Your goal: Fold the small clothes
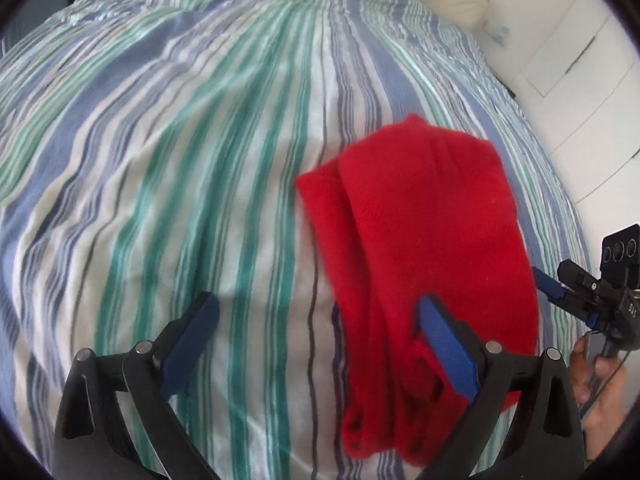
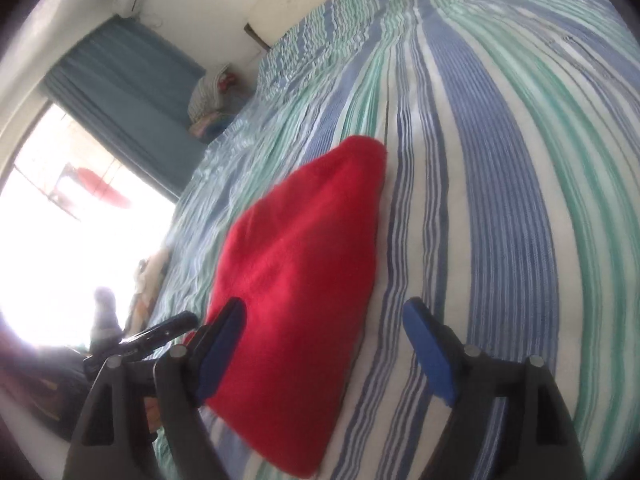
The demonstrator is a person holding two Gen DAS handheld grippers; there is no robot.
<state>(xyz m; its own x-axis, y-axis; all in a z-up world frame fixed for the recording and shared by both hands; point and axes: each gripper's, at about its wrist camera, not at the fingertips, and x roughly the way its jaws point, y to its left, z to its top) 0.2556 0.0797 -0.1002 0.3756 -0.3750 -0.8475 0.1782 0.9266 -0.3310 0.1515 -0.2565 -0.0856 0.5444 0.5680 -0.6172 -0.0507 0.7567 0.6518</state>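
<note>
One red garment (image 1: 416, 240) lies folded on the striped bed (image 1: 160, 160), its lower edge cut off and blurred. Left gripper (image 1: 316, 328) and right gripper (image 2: 324, 328) both gape wide, holding nothing.

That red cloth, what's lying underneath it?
The red cloth rests on the striped bedcover, visible all around it. Whether anything lies beneath or inside its folds is hidden by the fabric.

Soft, fuzzy red cloth garment (image 1: 420, 248), matt, fleece-like nap. Under it, a striped bedsheet (image 1: 180, 160) of thin woven cotton-looking fabric, lightly crinkled, no sheen. Left gripper (image 1: 316, 320) beside the garment: black matt plastic arms, blue rubbery-looking pads, small shiny metal pivot pins. Same build on the right gripper (image 2: 324, 312).
</note>
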